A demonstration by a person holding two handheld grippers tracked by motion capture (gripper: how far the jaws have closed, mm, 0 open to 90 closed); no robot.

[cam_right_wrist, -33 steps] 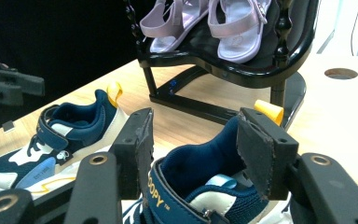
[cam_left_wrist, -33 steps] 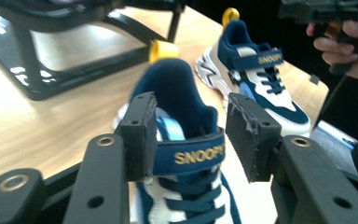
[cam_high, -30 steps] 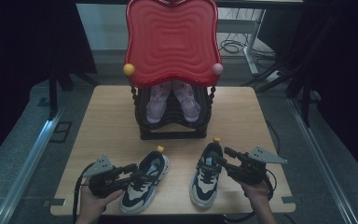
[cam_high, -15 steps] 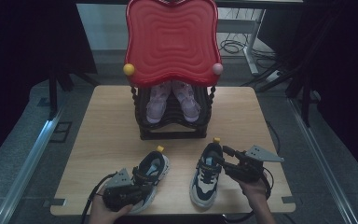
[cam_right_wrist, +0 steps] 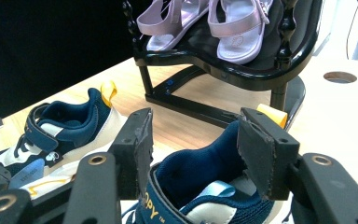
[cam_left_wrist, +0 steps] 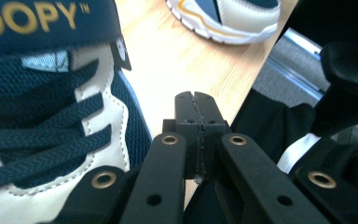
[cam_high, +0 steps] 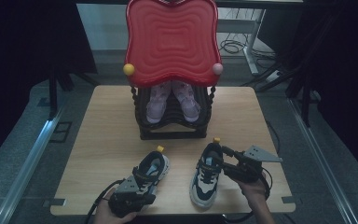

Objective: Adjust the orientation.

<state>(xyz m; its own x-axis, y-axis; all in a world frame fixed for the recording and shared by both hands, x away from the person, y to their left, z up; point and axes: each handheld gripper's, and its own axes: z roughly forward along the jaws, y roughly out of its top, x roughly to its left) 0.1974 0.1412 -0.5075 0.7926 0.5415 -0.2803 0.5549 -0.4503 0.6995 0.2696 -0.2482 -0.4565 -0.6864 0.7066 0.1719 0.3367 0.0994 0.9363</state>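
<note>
your left gripper (cam_high: 133, 198), fingers pressed closed on nothing, sat at the near end of the left sneaker (cam_high: 150, 172). your right gripper (cam_high: 226, 156) had its fingers open astride the right sneaker (cam_high: 206, 173), whose long axis ran near to far. beyond, pink sandals (cam_high: 172, 100) rested on a black rack (cam_high: 173, 123) on the tabletop (cam_high: 107, 135).
</note>
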